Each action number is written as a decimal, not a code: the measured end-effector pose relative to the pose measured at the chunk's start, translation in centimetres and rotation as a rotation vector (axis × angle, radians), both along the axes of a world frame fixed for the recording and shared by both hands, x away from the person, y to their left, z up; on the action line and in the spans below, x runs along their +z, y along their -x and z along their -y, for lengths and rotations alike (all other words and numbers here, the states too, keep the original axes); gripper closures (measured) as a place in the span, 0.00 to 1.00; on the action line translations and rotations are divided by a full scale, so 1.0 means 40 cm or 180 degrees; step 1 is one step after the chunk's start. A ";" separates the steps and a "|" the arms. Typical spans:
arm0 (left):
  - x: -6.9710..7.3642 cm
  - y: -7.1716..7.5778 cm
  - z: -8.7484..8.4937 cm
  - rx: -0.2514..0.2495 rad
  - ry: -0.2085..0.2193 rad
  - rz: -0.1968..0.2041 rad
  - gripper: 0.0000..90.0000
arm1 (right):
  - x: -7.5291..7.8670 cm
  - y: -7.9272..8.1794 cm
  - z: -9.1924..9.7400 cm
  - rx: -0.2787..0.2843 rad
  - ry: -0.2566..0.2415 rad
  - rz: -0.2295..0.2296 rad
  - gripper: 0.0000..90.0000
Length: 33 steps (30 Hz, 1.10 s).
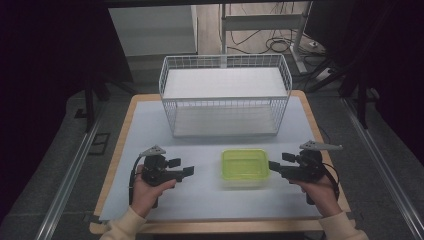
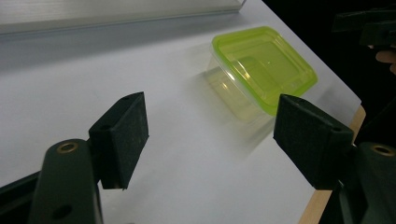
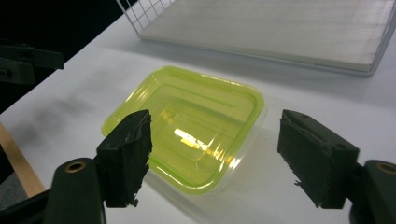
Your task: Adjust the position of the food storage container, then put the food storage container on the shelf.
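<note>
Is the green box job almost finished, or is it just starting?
Just starting, it seems. The green box sits on the table, lid on, in front of the wire basket, whose shelf looks bare. Neither gripper holds anything. The right gripper is open and close to the box's edge, probably about to grab it. The left gripper is open too, farther off. Gripping and moving the box are left.

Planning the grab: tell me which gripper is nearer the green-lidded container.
The right gripper: its open jaws almost touch the container; the left gripper sits farther off.
</note>
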<state>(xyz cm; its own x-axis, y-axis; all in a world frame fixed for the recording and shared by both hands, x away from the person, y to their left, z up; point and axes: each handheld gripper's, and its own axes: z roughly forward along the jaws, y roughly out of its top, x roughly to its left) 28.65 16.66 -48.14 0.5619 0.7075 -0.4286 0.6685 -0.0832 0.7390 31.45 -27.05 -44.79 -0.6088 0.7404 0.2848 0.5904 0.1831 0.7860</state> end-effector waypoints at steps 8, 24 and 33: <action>0.011 -0.026 0.052 -0.0068 -0.0011 -0.0054 0.29 | -0.017 -0.023 -0.011 0.0069 0.0060 -0.0187 0.35; -0.010 -0.095 0.135 -0.0120 0.0099 -0.0346 0.31 | -0.050 -0.114 -0.033 -0.0010 0.0036 -0.0561 0.39; -0.051 -0.118 0.163 -0.0146 0.0070 -0.0508 0.32 | -0.070 -0.110 -0.037 0.0004 0.0060 -0.0650 0.43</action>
